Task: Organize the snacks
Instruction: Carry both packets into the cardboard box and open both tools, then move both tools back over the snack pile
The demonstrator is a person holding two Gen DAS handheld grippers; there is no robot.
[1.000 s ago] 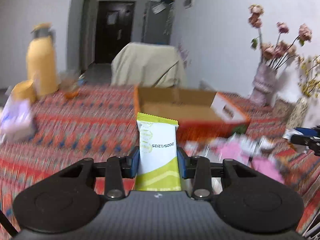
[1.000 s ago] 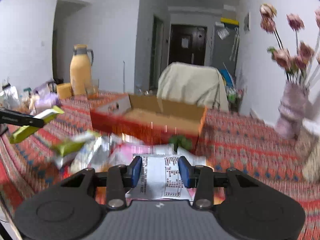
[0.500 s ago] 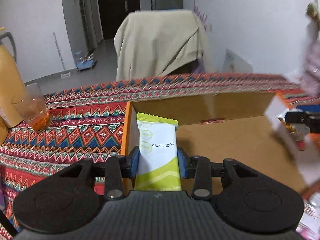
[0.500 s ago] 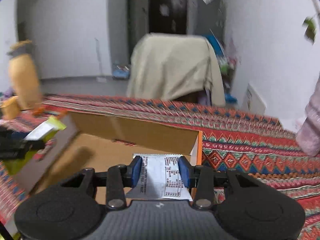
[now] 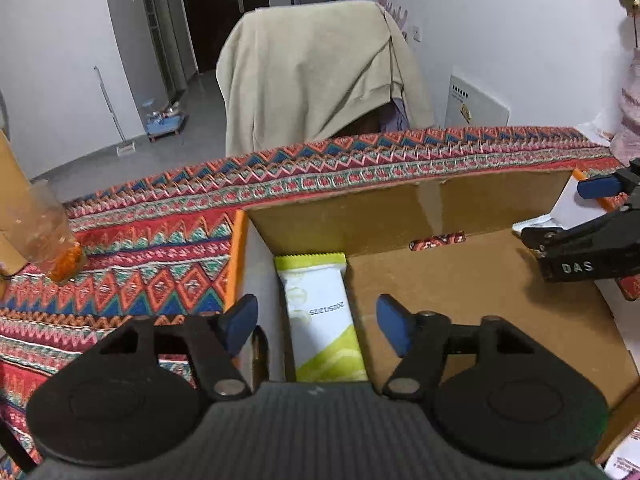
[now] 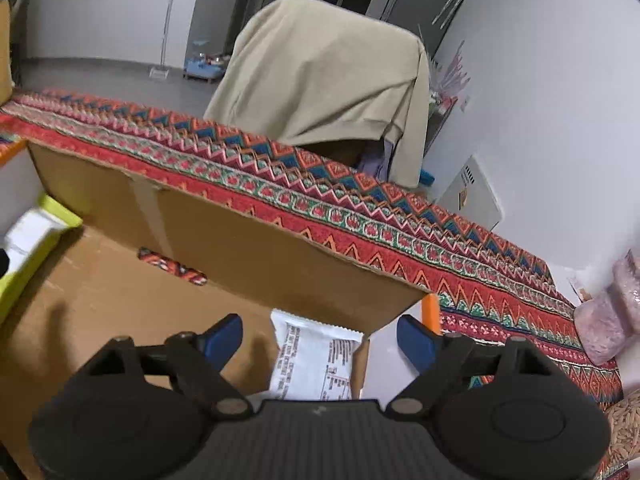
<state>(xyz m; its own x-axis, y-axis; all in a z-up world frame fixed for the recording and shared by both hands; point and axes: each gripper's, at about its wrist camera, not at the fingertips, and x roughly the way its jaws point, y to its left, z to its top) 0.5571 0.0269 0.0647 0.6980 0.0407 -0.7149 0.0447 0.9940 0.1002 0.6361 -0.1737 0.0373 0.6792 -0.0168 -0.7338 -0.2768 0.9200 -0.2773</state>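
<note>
An open cardboard box [image 5: 460, 208] [image 6: 248, 240] with orange outer edges lies on the patterned tablecloth. A white and green snack packet [image 5: 322, 312] rests inside against the box's left wall, seen blurred at the left edge as the same packet [image 6: 28, 236] in the right wrist view. My left gripper [image 5: 318, 318] hangs above it, jaws opening, pads clear of the packet. A white snack packet with black print [image 6: 316, 360] lies in the box's right corner under my right gripper [image 6: 320, 340], whose jaws are opening too, pads apart from it. The right gripper [image 5: 592, 240] also shows at the right.
A glass [image 5: 44, 240] with orange contents stands on the tablecloth [image 5: 160, 264] left of the box. A chair draped in beige cloth [image 5: 320, 72] stands beyond the table's far edge. A pink vase [image 6: 612, 312] sits at the right.
Both grippers came forward over the box and opened. The green packet and the white printed packet, held before, now lie loose on the box floor.
</note>
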